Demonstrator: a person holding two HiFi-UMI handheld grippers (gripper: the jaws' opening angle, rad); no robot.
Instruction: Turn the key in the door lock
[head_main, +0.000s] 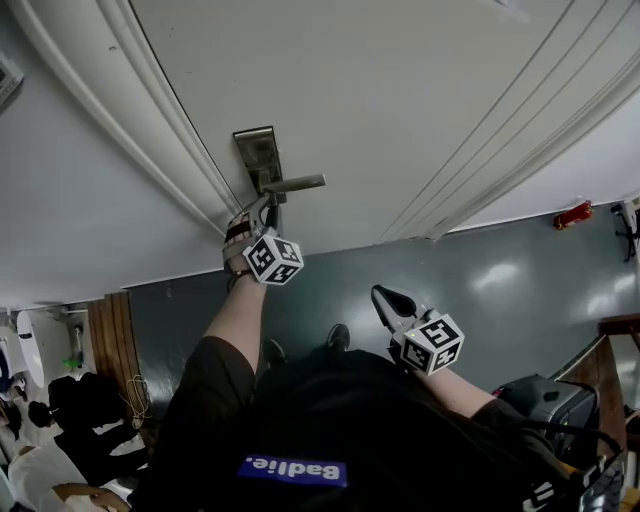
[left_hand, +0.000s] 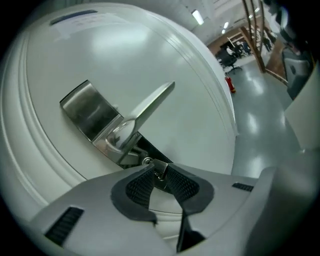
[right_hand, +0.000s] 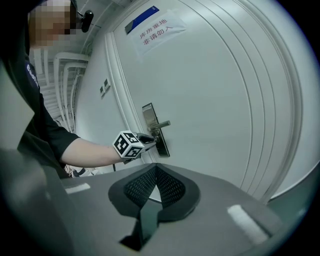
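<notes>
A white door (head_main: 400, 100) carries a steel lock plate (head_main: 257, 155) with a lever handle (head_main: 295, 184). In the left gripper view the plate (left_hand: 87, 107) and the handle (left_hand: 150, 105) are close up, and a small metal key (left_hand: 159, 169) sticks out of the lock just below the handle. My left gripper (left_hand: 160, 173) is shut on the key's head, its ribbed pads (left_hand: 140, 186) on both sides. In the head view it (head_main: 265, 215) sits right under the handle. My right gripper (head_main: 385, 296) hangs back from the door, shut and empty, also seen in its own view (right_hand: 156, 168).
A paper sign (right_hand: 159, 29) is stuck high on the door. A red fire extinguisher (head_main: 572, 214) stands on the grey floor by the wall at the right. A wooden rail (head_main: 610, 350) is at the far right; seated people (head_main: 60, 420) are at the lower left.
</notes>
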